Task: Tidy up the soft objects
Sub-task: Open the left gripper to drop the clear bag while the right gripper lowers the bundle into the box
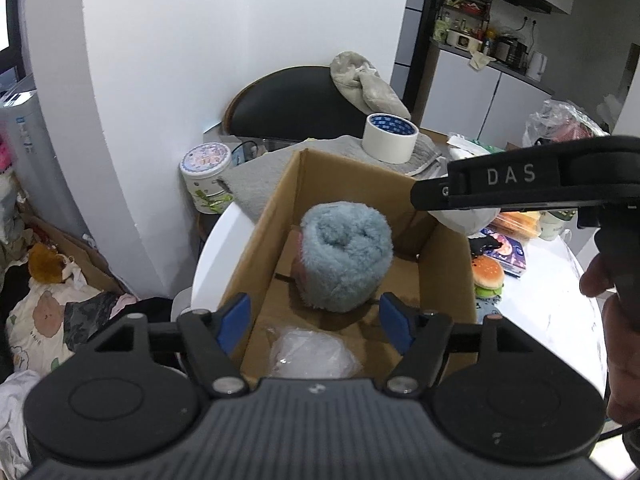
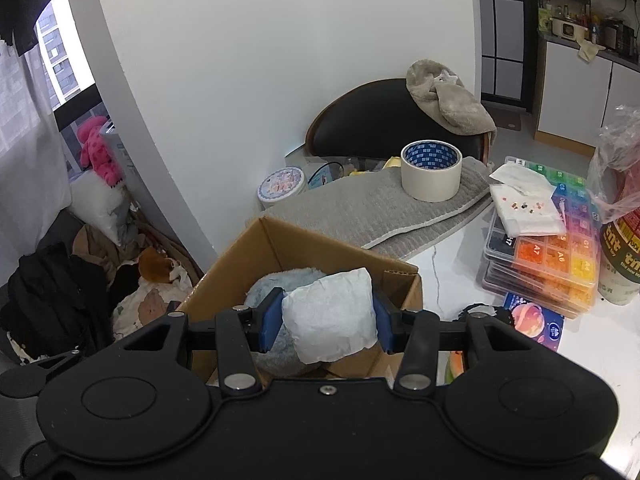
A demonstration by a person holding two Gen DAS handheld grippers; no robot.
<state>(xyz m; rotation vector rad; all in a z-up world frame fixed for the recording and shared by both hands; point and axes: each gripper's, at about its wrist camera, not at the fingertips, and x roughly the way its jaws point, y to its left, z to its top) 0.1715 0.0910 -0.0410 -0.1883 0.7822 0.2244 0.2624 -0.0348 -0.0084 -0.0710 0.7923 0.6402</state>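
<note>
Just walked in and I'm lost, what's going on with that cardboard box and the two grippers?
A person is packing soft things into the cardboard box. The right gripper holds a white pouch in its jaws above the box's far corner. The left gripper hangs over the box with jaws open, holding nothing. A rolled blue fluffy towel and a clear plastic bag already lie inside.

rolled towel (image 1: 346, 262) in cardboard box (image 1: 276, 204), tape roll (image 1: 390, 137) on mat (image 2: 372, 204) behind box

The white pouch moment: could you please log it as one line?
right tool: shut on white pouch | over cardboard box | left tool: open | blue towel roll: inside
</note>
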